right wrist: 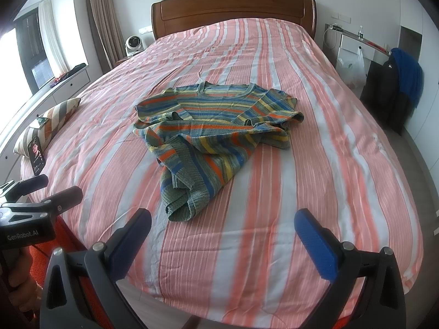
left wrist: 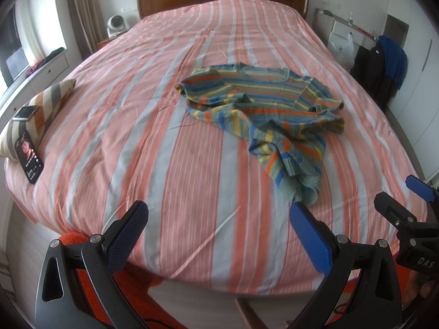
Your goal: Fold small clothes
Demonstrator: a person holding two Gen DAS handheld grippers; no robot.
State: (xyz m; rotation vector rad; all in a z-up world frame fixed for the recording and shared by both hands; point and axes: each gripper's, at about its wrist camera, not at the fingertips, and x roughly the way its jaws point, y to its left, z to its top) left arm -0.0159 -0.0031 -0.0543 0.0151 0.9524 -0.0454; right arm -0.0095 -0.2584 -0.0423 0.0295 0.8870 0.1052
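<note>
A small striped knit sweater (left wrist: pixel 263 109) in green, blue, orange and yellow lies crumpled on the bed (left wrist: pixel 164 142), neckline toward the headboard, its lower part bunched toward the foot. It also shows in the right wrist view (right wrist: pixel 214 131). My left gripper (left wrist: pixel 219 211) is open and empty above the foot edge of the bed, short of the sweater's hem. My right gripper (right wrist: pixel 223 216) is open and empty, just short of the bunched hem. The right gripper also appears at the right edge of the left wrist view (left wrist: pixel 406 205), and the left gripper at the left of the right wrist view (right wrist: pixel 52 189).
The bed (right wrist: pixel 329 164) has a pink and grey striped cover and a wooden headboard (right wrist: pixel 233 8). A striped cushion (left wrist: pixel 41 109) with a phone (left wrist: pixel 30 159) lies at the left edge. A chair with dark clothes (left wrist: pixel 384 65) stands right. A fan (left wrist: pixel 116 24) sits on the nightstand.
</note>
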